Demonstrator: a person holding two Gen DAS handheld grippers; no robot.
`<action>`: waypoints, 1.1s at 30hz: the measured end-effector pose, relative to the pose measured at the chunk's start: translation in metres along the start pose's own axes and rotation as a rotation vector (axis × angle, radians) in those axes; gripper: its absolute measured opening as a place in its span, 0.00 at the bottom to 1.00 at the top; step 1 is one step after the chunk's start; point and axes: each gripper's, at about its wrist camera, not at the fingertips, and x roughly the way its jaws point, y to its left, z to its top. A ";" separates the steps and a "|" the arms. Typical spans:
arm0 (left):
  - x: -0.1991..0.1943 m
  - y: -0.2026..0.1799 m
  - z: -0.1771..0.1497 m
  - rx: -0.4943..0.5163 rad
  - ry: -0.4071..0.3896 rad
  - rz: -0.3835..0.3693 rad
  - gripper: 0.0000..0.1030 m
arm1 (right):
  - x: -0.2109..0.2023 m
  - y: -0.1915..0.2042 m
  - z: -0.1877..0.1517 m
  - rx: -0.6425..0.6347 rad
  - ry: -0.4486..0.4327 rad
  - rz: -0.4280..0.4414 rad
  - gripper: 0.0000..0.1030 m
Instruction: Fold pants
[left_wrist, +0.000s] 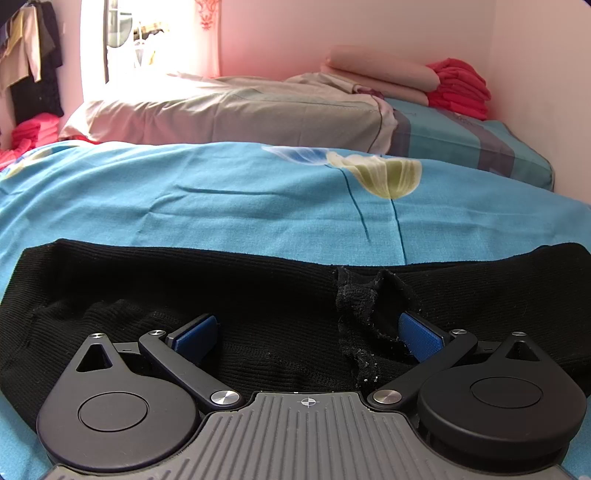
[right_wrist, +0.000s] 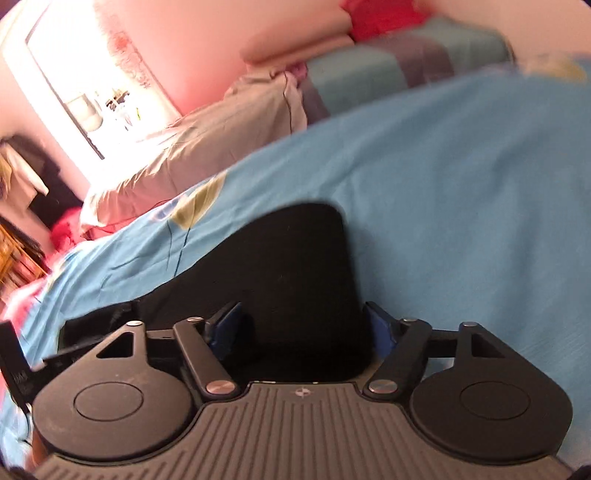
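We see the black pants (left_wrist: 184, 280) apparently folded lengthwise on the bed (left_wrist: 221, 192), cross-folds left, left claw (left_wrist: 308, 334) and right claw (right_wrist: 303, 325) both spread, gripping nothing.

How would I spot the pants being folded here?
Find the bed with the blue floral sheet. At its near edge, in front of the grey pillow, lie the black pants: ribbed knit, the only black item on the bed.

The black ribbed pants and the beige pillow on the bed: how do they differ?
The black ribbed pants lie flat and thin across the near part of the blue flowered bedsheet; the beige pillow sits plump and thick farther back, by the bright window. The pants are dark knit with a rumpled fold in the middle; the pillow is pale, smooth cloth. Both rest on the same bed.
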 end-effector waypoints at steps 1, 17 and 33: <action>0.000 0.000 0.000 0.000 0.000 -0.001 1.00 | 0.002 0.005 0.000 -0.018 -0.020 -0.019 0.65; -0.012 0.005 0.005 -0.008 0.012 -0.134 1.00 | -0.016 0.009 0.001 -0.131 -0.137 -0.118 0.46; -0.071 0.089 0.010 -0.085 -0.067 0.106 1.00 | 0.015 0.160 -0.057 -0.691 -0.198 -0.283 0.60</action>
